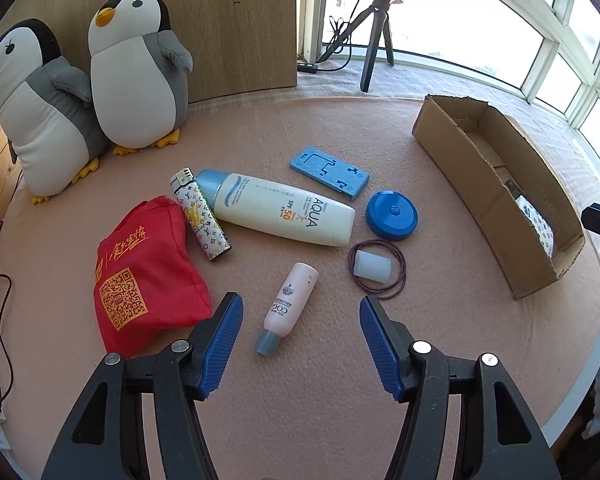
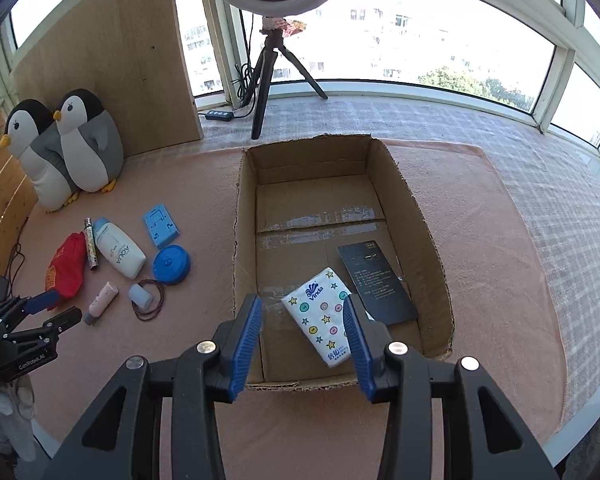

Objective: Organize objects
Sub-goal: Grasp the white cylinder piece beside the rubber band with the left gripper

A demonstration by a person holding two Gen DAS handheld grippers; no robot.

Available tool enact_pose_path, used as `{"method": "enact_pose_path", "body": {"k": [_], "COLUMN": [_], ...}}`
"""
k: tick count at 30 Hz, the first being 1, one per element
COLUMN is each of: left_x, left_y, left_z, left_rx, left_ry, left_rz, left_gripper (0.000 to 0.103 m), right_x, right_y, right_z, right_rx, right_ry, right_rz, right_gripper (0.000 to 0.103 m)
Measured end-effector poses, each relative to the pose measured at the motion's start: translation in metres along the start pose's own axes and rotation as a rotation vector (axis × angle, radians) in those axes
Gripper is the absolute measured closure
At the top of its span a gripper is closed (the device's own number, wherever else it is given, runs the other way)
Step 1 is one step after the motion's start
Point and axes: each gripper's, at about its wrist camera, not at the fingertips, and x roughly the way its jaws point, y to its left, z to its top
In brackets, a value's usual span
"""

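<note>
Far left, two plush penguins (image 1: 96,92) leaned side by side against the wooden board (image 1: 236,24). In front of them the red pouch (image 1: 148,272) lay slumped on the pink mat (image 1: 300,128), and touching its upper edge was the patterned lighter (image 1: 201,213), itself snug against the big white sunscreen bottle (image 1: 284,210). The left gripper (image 1: 301,346) hung over the mat with its jaws standing wide and nothing clamped — the small pink bottle (image 1: 290,304), grey cap toward the camera, lay just ahead in the gap between the blue pads, untouched. Further along sat the blue phone stand (image 1: 329,178), the round blue lid (image 1: 392,215) and a pale little cylinder (image 1: 373,267) lying inside a loop of thin brown cord (image 1: 396,280).

Over to the right, the open cardboard box (image 2: 244,208) stood on the mat, well apart from the loose clutter. Inside it a black card (image 2: 376,280) lay flat near the right wall, and the tissue pack (image 2: 320,312) with stars and dots rested on the box floor beside it. The right gripper (image 2: 302,344) hovered above the box's near end, jaws parted — the pack sat between the pads, the right one looking just at its edge, the left one clear of it.
</note>
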Motion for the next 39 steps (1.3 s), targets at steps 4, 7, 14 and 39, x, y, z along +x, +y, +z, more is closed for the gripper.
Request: {"method": "enact_pose_path", "body": {"k": [4, 7, 14, 39], "left_x": [0.014, 0.027, 0.068, 0.103], "left_y": [-0.014, -0.023, -0.033, -0.039], "left_z": [0.019, 0.032, 0.052, 0.055], "left_rx": [0.019, 0.022, -0.028, 0.019], "left_ry": [0.023, 0.062, 0.179, 0.217], "left_rz": [-0.028, -0.054, -0.102, -0.115], "left_gripper": [0.039, 0.045, 0.074, 0.086], "right_x": [-0.005, -0.009, -0.021, -0.023], "right_y": [0.020, 0.027, 0.028, 0.009], "right_z": [-0.022, -0.035, -0.049, -0.060], "right_rx": [-0.029, -0.032, -0.007, 0.055], "right_ry": [0.004, 0.006, -0.008, -0.015], "right_rz": [-0.020, -0.019, 0.010, 0.020], "right_gripper": [0.064, 0.064, 0.064, 0.064]}}
